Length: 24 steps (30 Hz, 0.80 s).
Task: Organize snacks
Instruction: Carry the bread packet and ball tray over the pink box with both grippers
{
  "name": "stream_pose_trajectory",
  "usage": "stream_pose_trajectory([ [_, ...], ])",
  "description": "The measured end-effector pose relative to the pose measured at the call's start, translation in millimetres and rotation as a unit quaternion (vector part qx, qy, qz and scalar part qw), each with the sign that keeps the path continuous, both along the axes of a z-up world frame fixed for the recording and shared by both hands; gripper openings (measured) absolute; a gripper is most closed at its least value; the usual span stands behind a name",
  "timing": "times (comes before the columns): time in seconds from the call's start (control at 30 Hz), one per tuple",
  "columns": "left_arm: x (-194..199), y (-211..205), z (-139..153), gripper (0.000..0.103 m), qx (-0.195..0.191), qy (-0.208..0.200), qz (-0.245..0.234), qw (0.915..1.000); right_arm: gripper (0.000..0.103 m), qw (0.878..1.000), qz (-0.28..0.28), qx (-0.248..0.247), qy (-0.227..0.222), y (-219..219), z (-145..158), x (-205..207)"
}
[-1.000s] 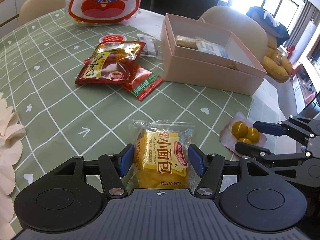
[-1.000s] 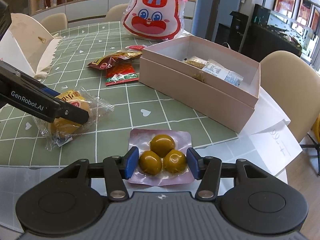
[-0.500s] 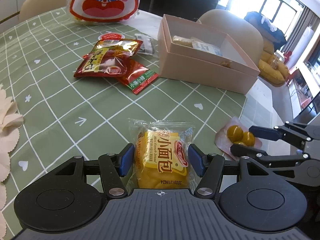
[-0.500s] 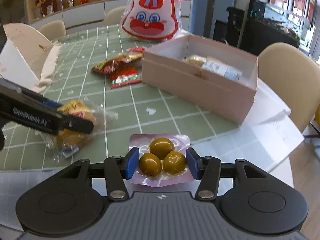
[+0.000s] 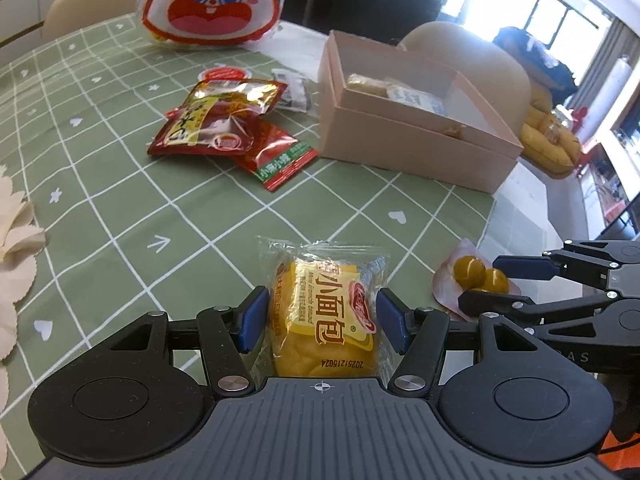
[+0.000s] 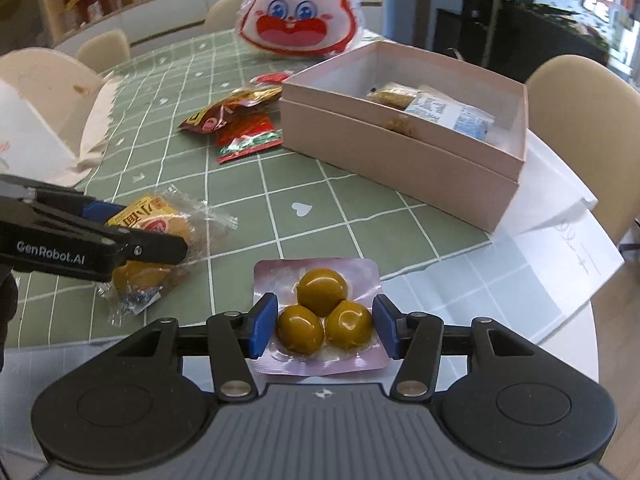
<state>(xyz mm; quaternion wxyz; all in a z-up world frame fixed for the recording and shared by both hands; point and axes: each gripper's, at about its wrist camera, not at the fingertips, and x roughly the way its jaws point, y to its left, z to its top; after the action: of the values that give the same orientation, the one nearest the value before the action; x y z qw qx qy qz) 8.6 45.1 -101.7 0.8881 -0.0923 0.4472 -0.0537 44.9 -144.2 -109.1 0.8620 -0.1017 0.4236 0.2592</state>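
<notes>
My left gripper (image 5: 322, 316) is shut on a yellow mini bread packet (image 5: 326, 316) and holds it above the green checked tablecloth (image 5: 120, 208). My right gripper (image 6: 325, 326) is shut on a pink pack of three olive-brown balls (image 6: 320, 316), held over the table's near edge. The open pink box (image 5: 404, 136) stands ahead with a few wrapped snacks inside; it also shows in the right wrist view (image 6: 404, 140). The bread packet (image 6: 148, 236) and left gripper (image 6: 132, 240) show at the left of the right wrist view.
Red snack packets (image 5: 224, 128) lie left of the box. A big rabbit-face bag (image 5: 212, 0) stands at the far side. Cream cloth (image 5: 16, 248) lies at the left edge. White paper (image 6: 560, 248) sits under the box's right side. Chairs ring the table.
Both grippers have risen a little off the table with their packets, and the view has drifted nearer the pink box. Their grips are unchanged.
</notes>
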Motion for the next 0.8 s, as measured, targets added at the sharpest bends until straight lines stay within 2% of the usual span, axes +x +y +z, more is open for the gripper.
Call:
stream_pose_trajectory([
  [0.13, 4.9, -5.1, 1.9, 0.065, 0.005, 0.016, 0.026, 0.9995, 0.051, 0.999, 0.039, -0.005, -0.001, -0.5, 1.7, 7.3],
  [0.2, 4.3, -6.8, 2.1, 0.063, 0.0, 0.018, 0.057, 0.9982, 0.051, 0.998, 0.067, -0.01, -0.012, -0.8, 1.2, 9.6],
  [0.33, 4.4, -9.3, 3.0, 0.058, -0.02, 0.021, 0.133, 0.9907, 0.051, 0.992, 0.125, -0.005, -0.011, -7.3, 2.5, 18.1],
  [0.43, 0.1, -10.3, 7.5, 0.057, -0.048, 0.031, 0.161, 0.9853, 0.051, 0.992, 0.128, 0.006, -0.002, -14.2, 5.9, 27.5],
  [0.57, -13.2, -20.9, 27.1, 0.057, -0.047, 0.019, 0.129, 0.9903, 0.051, 0.992, 0.119, 0.027, -0.011, -22.3, 21.0, 30.6],
  [0.7, -25.4, -15.8, 59.4, 0.057, -0.088, -0.025, 0.107, 0.9901, 0.051, 0.995, 0.083, 0.054, -0.018, -30.7, 49.6, 23.8],
  [0.8, -18.1, -10.9, 99.8, 0.057, -0.112, -0.058, 0.073, 0.9892, 0.051, 0.995, 0.049, 0.08, -0.021, -39.0, 84.4, 16.6],
])
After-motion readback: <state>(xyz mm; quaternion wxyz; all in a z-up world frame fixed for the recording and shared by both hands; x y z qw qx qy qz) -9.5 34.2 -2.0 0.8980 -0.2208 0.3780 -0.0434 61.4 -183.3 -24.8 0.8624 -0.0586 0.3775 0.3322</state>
